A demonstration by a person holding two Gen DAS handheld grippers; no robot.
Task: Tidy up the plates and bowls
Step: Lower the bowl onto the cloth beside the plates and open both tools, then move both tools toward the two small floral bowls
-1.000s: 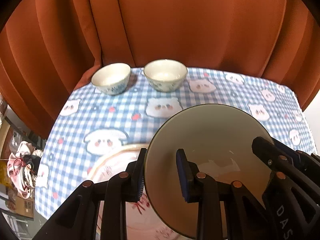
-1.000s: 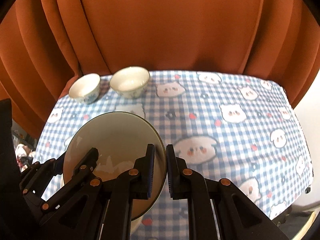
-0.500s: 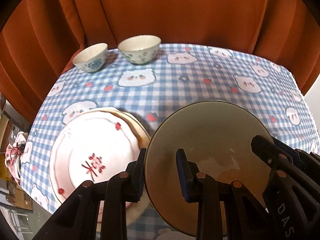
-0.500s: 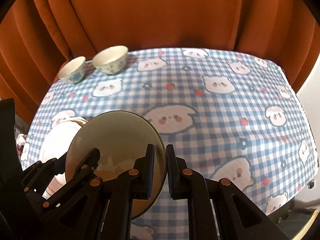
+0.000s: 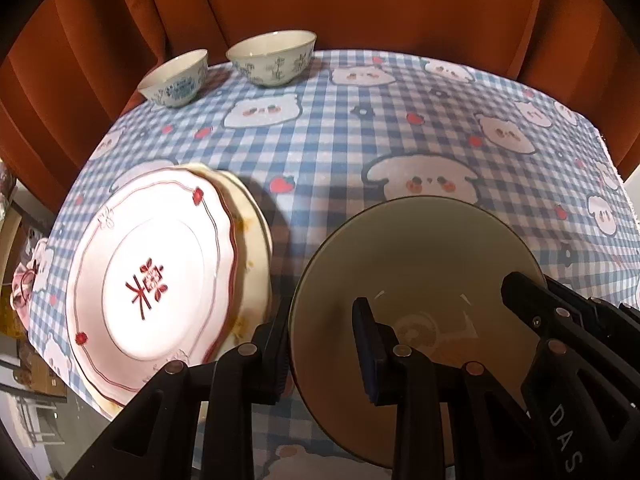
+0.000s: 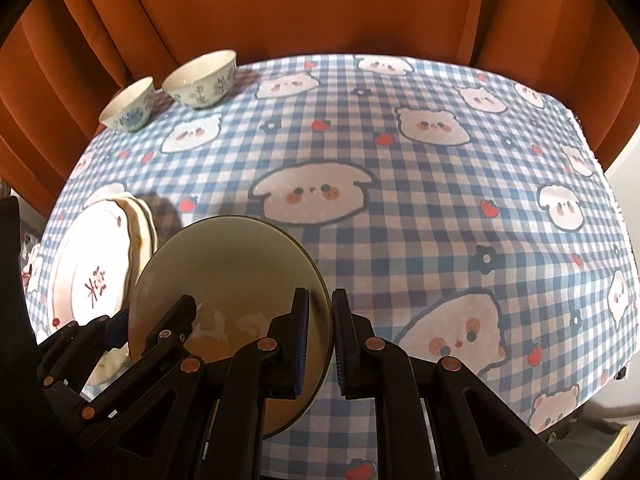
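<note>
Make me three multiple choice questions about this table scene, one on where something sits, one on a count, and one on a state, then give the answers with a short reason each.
1. Where do the two small bowls sit on the table?
A. far left corner, by the curtain
B. near right edge
C. stacked on the plates

2. How many small patterned bowls stand on the tablecloth?
A. one
B. two
C. four

3. How is the large olive bowl held?
A. lying free on the cloth
B. by the left gripper alone
C. by both grippers, one on each side of its rim

Answers:
1. A: the smaller bowl and the wider bowl stand side by side at the far left by the orange curtain.
2. B: only those two show in either view.
3. C: the left gripper and right gripper each pinch the rim of the olive bowl.
</note>
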